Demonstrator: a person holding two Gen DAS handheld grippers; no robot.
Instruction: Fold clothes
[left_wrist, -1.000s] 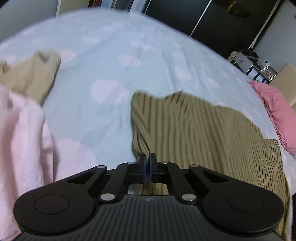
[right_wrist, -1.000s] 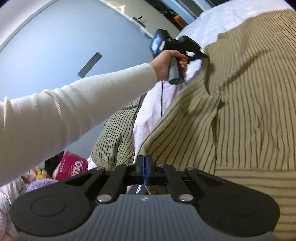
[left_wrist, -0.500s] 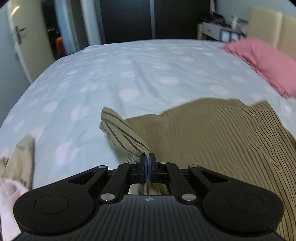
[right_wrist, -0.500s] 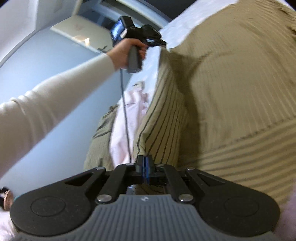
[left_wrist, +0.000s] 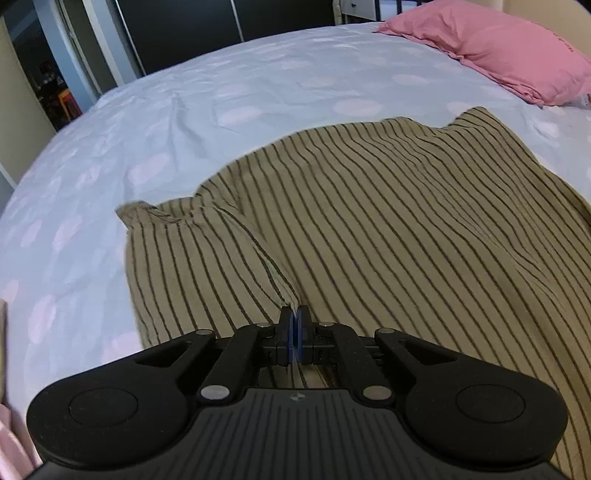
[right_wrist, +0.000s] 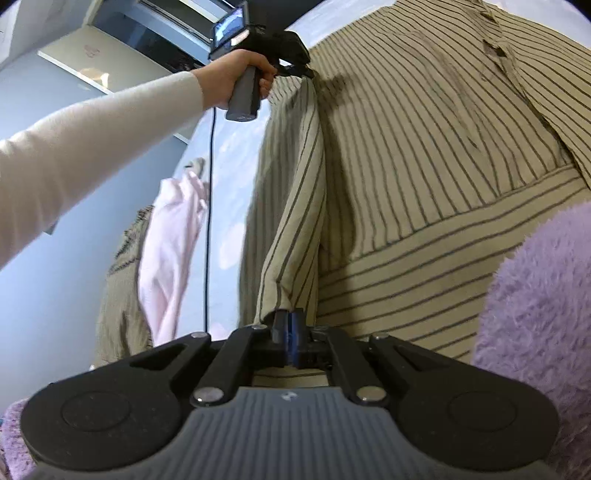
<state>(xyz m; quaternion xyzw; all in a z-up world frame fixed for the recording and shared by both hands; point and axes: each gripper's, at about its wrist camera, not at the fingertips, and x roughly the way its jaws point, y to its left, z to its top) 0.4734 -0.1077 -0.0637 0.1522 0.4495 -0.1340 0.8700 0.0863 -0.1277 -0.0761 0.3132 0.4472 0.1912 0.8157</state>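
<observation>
An olive-tan shirt with dark stripes (left_wrist: 388, 221) lies spread over the pale dotted bedsheet (left_wrist: 184, 110). My left gripper (left_wrist: 294, 325) is shut on a fold of the shirt's side edge, and a sleeve flap lies folded inward to its left. In the right wrist view the same striped shirt (right_wrist: 424, 147) fills the frame, collar at the top right. My right gripper (right_wrist: 290, 325) is shut on the near end of the folded edge. The left gripper (right_wrist: 295, 70), held by a hand in a cream sleeve, pinches the far end of that edge.
A pink pillow (left_wrist: 498, 48) lies at the bed's far right. A pale pink garment (right_wrist: 173, 240) and another olive garment (right_wrist: 122, 288) lie left of the shirt. A fuzzy purple fabric (right_wrist: 535, 314) sits at the near right. Dark wardrobe doors (left_wrist: 221, 22) stand beyond the bed.
Both grippers have carried the shirt's side edge inward over the body. The left view has swung right, the sleeve now lies folded on the shirt, and the cloth has settled flatter.
</observation>
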